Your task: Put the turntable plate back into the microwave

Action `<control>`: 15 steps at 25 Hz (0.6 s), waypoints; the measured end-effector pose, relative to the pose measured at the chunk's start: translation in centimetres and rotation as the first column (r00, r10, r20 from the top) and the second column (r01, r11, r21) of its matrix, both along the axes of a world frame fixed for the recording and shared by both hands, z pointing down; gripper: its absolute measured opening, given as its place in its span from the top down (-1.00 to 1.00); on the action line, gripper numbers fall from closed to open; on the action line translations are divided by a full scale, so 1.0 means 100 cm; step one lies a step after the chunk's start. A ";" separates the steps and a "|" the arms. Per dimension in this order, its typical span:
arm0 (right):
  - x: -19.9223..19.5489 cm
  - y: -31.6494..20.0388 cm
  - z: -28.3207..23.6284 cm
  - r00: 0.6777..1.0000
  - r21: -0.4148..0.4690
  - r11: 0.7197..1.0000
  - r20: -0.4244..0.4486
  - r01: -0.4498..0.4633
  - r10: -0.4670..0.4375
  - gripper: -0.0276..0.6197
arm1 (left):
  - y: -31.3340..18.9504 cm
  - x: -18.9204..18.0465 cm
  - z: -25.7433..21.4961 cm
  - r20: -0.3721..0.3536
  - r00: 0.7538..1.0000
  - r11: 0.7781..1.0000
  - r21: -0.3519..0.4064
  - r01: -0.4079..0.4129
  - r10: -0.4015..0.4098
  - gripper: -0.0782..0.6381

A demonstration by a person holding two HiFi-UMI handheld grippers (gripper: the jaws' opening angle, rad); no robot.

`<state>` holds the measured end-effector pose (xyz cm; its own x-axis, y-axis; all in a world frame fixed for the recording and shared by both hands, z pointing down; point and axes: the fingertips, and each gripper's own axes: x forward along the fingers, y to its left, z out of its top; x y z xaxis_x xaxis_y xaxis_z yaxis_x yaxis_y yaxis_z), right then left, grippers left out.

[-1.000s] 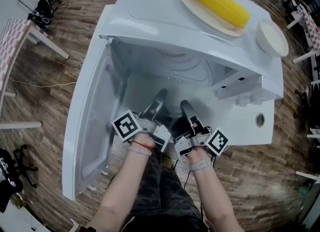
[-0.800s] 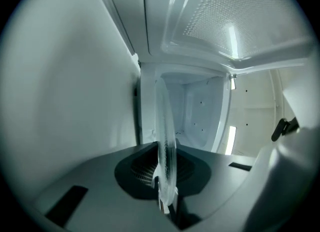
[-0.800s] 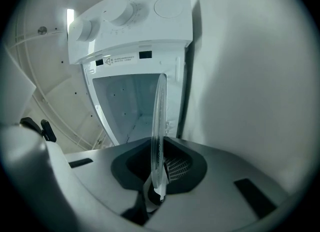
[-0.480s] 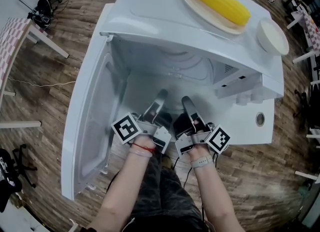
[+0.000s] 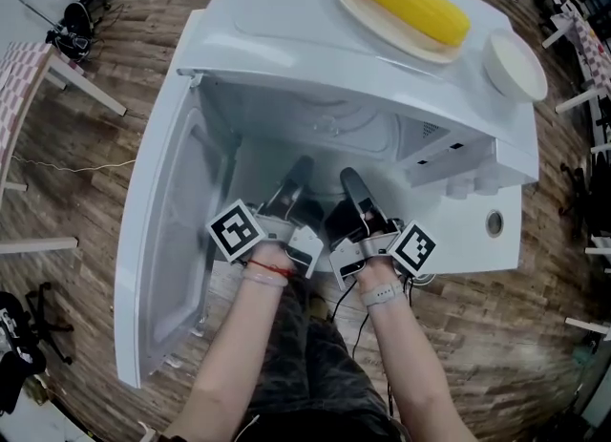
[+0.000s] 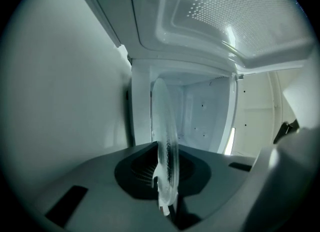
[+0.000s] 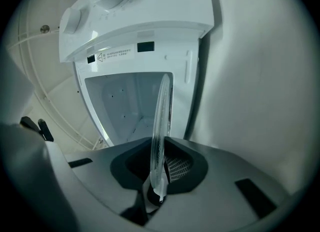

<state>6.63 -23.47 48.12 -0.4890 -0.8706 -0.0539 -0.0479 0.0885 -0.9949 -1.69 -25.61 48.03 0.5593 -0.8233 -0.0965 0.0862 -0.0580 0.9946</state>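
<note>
Your left gripper (image 5: 298,173) and right gripper (image 5: 351,184) each have jaws clamped on the rim of the plate (image 6: 163,126); it looks to be at the mouth of the microwave (image 5: 286,20); not yet seated.

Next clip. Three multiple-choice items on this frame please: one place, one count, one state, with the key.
1. Where is the corn? A) on a dish atop the microwave B) inside it C) on a shelf
2. How many claws grip the turntable plate? A) none B) one C) two
3. The microwave door is: A) shut B) open C) missing
Key: 1A, the head view shows it on top; 2C, left claw and right claw each clamp its glass rim; 3B, it hangs swung wide.
</note>
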 end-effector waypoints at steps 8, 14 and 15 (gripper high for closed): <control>-0.002 -0.005 0.002 0.999 -0.024 1.000 0.037 -0.015 0.016 0.75 | -0.005 -0.001 0.000 0.014 1.000 1.000 0.004 -0.004 0.004 0.68; -0.004 -0.011 0.000 0.999 -0.030 1.000 0.031 -0.010 0.011 0.75 | -0.004 -0.004 -0.001 0.039 0.999 1.000 0.011 -0.024 0.023 0.68; -0.004 -0.012 0.000 0.999 -0.031 0.999 0.031 -0.010 0.011 0.75 | -0.004 -0.004 -0.001 0.039 0.999 1.000 0.010 -0.026 0.025 0.68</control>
